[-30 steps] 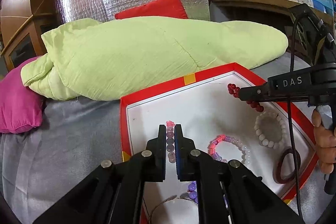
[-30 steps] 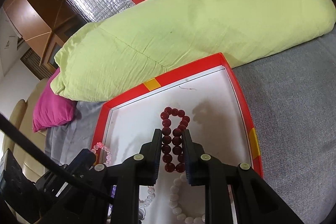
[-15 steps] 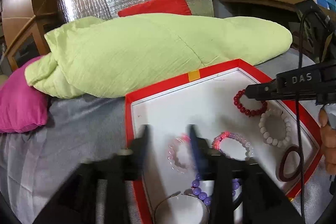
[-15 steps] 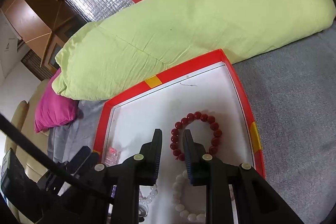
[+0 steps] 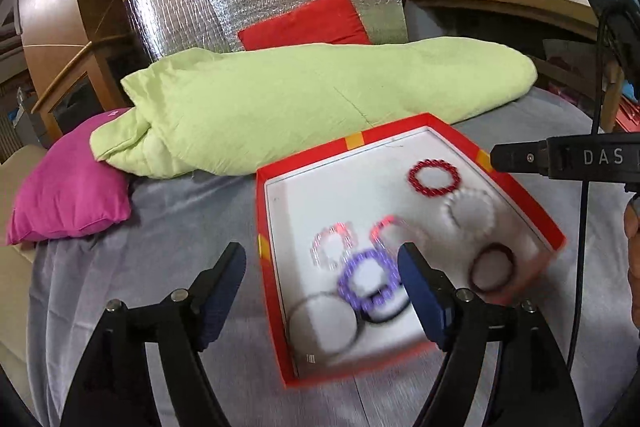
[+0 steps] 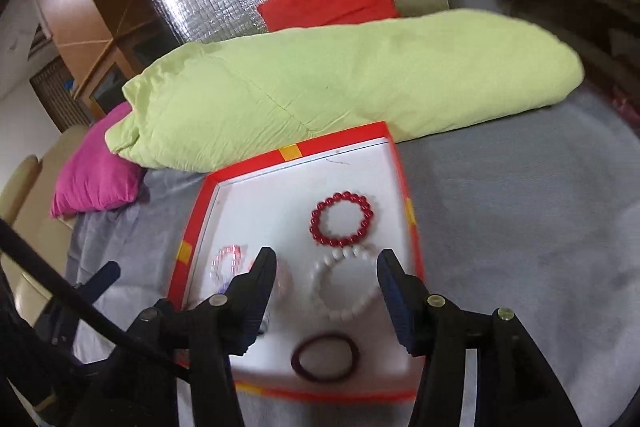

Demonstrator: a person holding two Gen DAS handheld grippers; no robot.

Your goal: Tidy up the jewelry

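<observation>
Left wrist view: pink cushion (image 5: 68, 183) at nine o'clock, green quilt (image 5: 312, 99) across the middle, red tray (image 5: 520, 207) at four o'clock on the grey bedcover (image 5: 160, 267).
Left gripper: left gripper (image 5: 320, 291) spread wide and opening further, nothing between its fingers; it hangs over the tray's near left corner.
Tray, left side: pale pink bracelet (image 5: 332, 245) and purple bracelet (image 5: 368, 279) lie close together, a thin wire bangle (image 5: 320, 323) at six o'clock of them. All are motion-blurred.
Tray, right side: red bead bracelet (image 5: 434, 175) at one o'clock of the tray's middle, white bead bracelet (image 5: 468, 213) just below it, dark bangle (image 5: 491, 267) nearer the front edge.
Right wrist view: same tray seen from the other side; the red bead bracelet sits at twelve o'clock of the right gripper (image 6: 326, 287), touching the white one.
Right gripper: its jaws are opening too, gripping nothing, though the white bead bracelet lies on the tray floor in line with the gap.
Step in hand: both tools look to have let go, each bracelet lying flat as a round ring. I would judge this a release, with the laying-out well along.
Next move: probably separating the crowded pink and purple pieces at the tray's left, which calls for a low, narrow pinch on one strand without dragging its neighbour.
</observation>
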